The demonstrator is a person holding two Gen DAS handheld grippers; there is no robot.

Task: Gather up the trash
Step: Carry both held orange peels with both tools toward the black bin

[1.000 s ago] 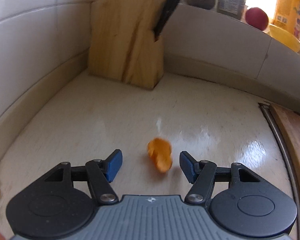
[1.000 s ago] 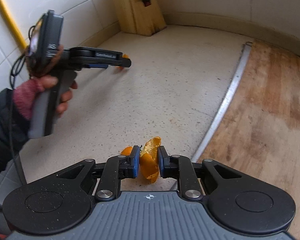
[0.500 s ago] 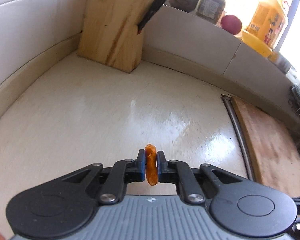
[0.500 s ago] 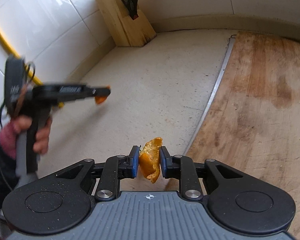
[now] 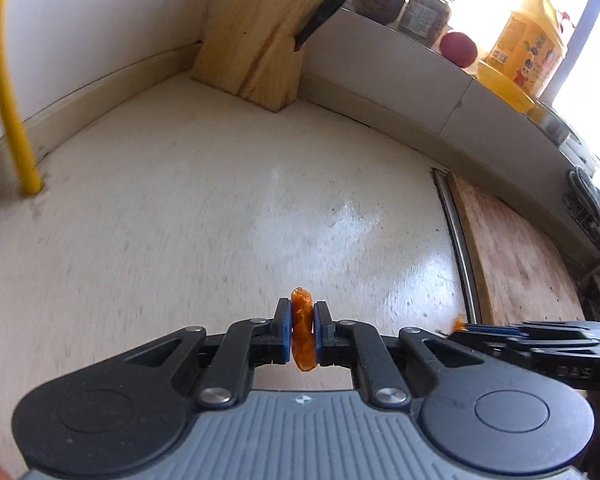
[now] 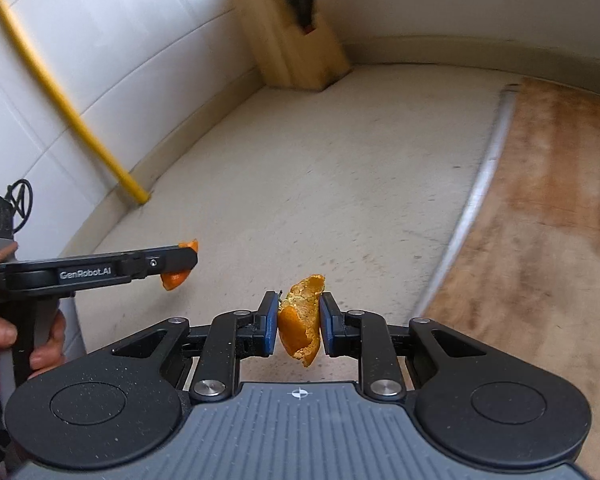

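Two peel bits (image 5: pixel 302 332) (image 6: pixel 300 320), long axes vertical, edge-on btwn pads.

— Where does the left wrist view look from?
— From just behind the left gripper (image 5: pixel 302 330), above the table (image 5: pixel 180 208), facing the knife block (image 5: pixel 256 36) in the far corner.
— And the right wrist view?
— Behind the right gripper (image 6: pixel 299 326), facing the same corner at a similar height; the left gripper enters at its left edge.
— What do they share?
— The table, knife block, yellow pipe (image 5: pixel 8 92) and wooden board (image 6: pixel 540 216); the right gripper's tip shows at the right of the left view.
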